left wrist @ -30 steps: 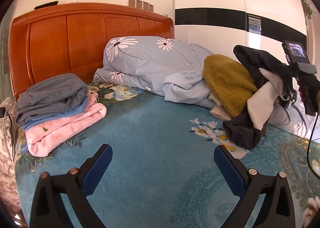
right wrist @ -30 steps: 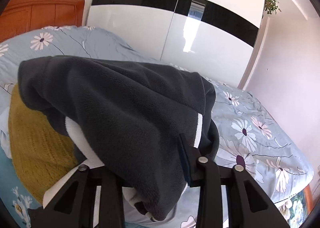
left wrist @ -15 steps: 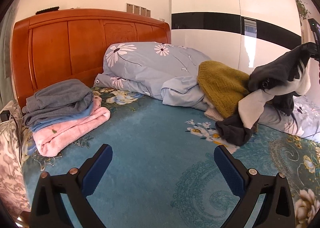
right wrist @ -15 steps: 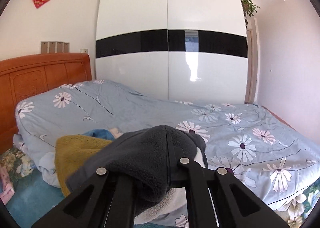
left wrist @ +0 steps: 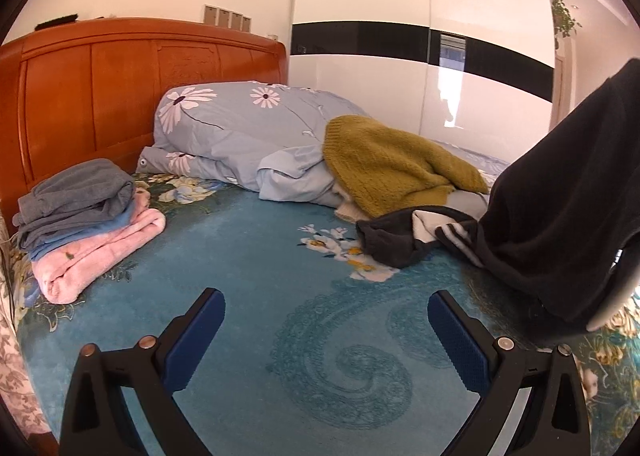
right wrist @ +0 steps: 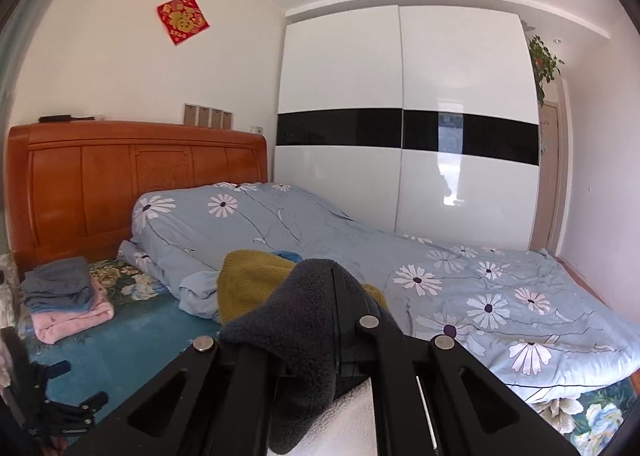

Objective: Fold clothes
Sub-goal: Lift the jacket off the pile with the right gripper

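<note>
My right gripper (right wrist: 332,296) is shut on a dark grey fleece garment (right wrist: 304,320) with white lining and holds it raised above the bed. In the left wrist view the garment (left wrist: 560,208) hangs at the right, its striped lower end (left wrist: 404,240) trailing on the teal bedspread (left wrist: 256,280). My left gripper (left wrist: 326,320) is open and empty, low over the bedspread, left of the garment. A mustard knit sweater (left wrist: 392,164) lies on the light blue clothes behind. A folded stack (left wrist: 84,216) of grey, blue and pink clothes sits at the left.
A rolled blue floral duvet (left wrist: 240,124) lies along the back, running right across the bed (right wrist: 480,288). The orange wooden headboard (left wrist: 120,76) stands behind the stack. A white wardrobe (right wrist: 400,128) with a black band fills the far wall.
My right gripper has lifted the dark fleece garment up off the pile and toward the right front; the garment now hangs stretched with its end on the bedspread. My left gripper stays open.
</note>
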Action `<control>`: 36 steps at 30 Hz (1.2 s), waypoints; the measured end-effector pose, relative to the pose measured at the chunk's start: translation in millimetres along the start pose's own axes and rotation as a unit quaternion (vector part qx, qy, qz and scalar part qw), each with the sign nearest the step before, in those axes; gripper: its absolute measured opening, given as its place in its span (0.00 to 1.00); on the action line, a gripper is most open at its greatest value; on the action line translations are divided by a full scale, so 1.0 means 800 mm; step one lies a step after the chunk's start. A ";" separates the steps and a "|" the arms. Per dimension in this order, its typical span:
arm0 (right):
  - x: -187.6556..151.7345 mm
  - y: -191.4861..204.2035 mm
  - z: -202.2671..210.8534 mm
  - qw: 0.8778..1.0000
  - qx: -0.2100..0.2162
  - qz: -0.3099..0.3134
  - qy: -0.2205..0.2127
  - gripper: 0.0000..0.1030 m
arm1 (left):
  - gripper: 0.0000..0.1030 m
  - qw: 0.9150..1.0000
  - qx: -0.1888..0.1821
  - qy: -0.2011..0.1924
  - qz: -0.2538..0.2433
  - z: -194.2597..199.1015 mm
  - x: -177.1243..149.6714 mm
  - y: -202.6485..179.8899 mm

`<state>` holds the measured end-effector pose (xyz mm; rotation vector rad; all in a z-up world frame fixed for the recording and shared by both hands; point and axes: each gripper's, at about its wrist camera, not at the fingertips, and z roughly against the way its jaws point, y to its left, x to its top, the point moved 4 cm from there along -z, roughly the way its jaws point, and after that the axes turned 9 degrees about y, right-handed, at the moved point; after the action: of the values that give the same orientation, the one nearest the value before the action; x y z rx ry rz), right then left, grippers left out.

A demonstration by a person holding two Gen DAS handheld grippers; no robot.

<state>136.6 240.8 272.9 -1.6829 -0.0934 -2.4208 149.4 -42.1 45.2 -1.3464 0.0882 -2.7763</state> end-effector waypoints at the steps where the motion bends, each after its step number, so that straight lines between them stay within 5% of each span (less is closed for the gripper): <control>1: -0.001 0.007 0.017 1.000 0.005 0.008 -0.008 0.06 | 1.00 1.000 -0.014 0.004 -0.005 0.000 -0.003 -0.008; 7: -0.028 -0.008 0.036 1.000 -0.001 -0.012 0.010 0.06 | 1.00 0.994 -0.090 0.032 -0.048 -0.005 -0.027 -0.061; 13: -0.063 -0.049 0.025 0.997 -0.025 -0.059 0.048 0.06 | 1.00 0.975 -0.079 0.026 -0.205 -0.026 -0.056 -0.138; 17: -0.077 -0.081 0.030 0.994 -0.044 -0.084 0.060 0.06 | 1.00 0.943 -0.071 0.003 -0.324 -0.036 -0.067 -0.188; 24: -0.092 -0.119 0.041 0.990 -0.054 -0.113 0.064 0.06 | 1.00 0.859 -0.021 -0.061 -0.508 -0.059 -0.103 -0.271; 25: -0.094 -0.121 0.043 0.990 -0.053 -0.114 0.066 0.06 | 1.00 0.856 -0.020 -0.062 -0.513 -0.063 -0.103 -0.277; 30: -0.101 -0.124 0.048 0.990 -0.048 -0.113 0.068 0.06 | 0.91 0.890 -0.055 -0.025 -0.452 -0.081 -0.072 -0.279; 36: -0.104 -0.121 0.054 0.990 -0.036 -0.120 0.066 0.06 | 0.43 0.904 -0.062 -0.009 -0.422 -0.082 -0.049 -0.278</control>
<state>185.5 352.5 215.9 -1.6182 -0.2020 -2.7366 116.4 184.4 -9.5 -1.7648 -0.4373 -3.4774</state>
